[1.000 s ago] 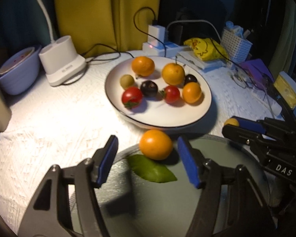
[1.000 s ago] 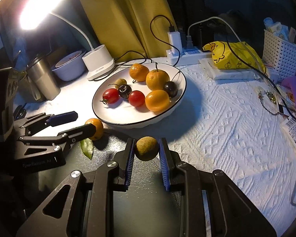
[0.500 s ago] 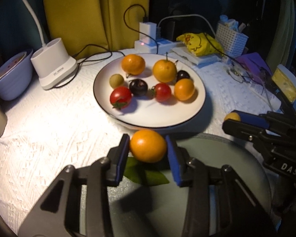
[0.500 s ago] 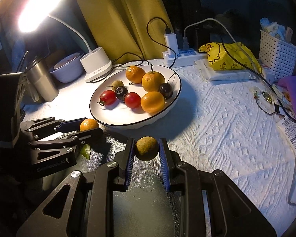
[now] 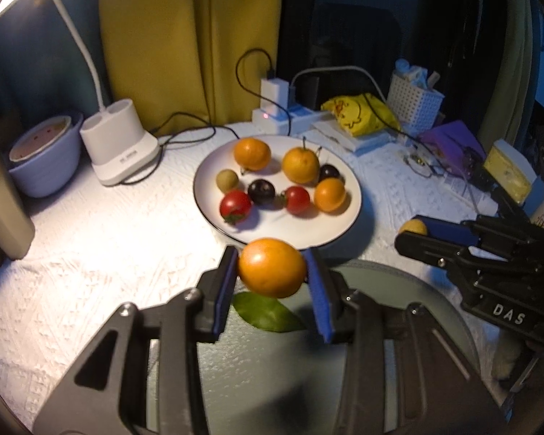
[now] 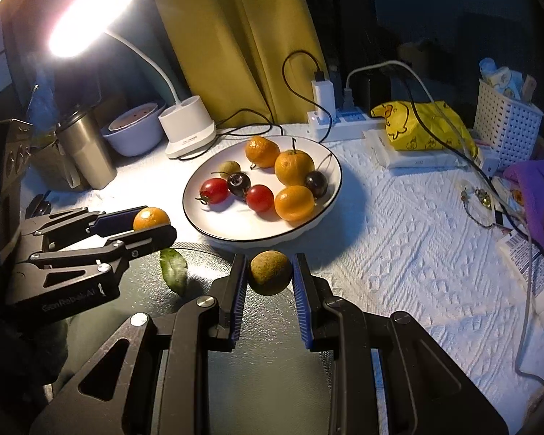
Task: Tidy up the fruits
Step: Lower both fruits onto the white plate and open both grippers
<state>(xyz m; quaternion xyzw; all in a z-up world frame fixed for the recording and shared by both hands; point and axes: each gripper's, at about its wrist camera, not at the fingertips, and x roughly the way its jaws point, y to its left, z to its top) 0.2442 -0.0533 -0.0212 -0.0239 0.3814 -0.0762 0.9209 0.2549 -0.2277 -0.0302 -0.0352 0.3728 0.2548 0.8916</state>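
Observation:
My left gripper (image 5: 271, 267) is shut on an orange mandarin (image 5: 272, 267), held just above a dark glass plate (image 5: 417, 290) with a green leaf (image 5: 266, 312) lying on it. My right gripper (image 6: 269, 272) is shut on a small brownish-green round fruit (image 6: 270, 272) over the same dark plate (image 6: 279, 380). Beyond both stands a white plate (image 5: 341, 232) holding several fruits: oranges, red tomatoes, dark cherries and one small green fruit. In the right wrist view the left gripper (image 6: 152, 224) shows at the left with the mandarin (image 6: 150, 218) between its fingers.
A white lamp base (image 5: 118, 145) and a lilac bowl (image 5: 43, 166) stand at the back left, with a steel tumbler (image 6: 87, 152) beside them. A power strip with cables (image 5: 279, 116), a yellow bag (image 5: 359, 117) and a white basket (image 5: 413, 103) crowd the back right.
The left gripper closed on the mandarin and lifted it off the dark plate; the leaf stayed behind. The right gripper kept its hold on the brownish-green fruit and barely moved.

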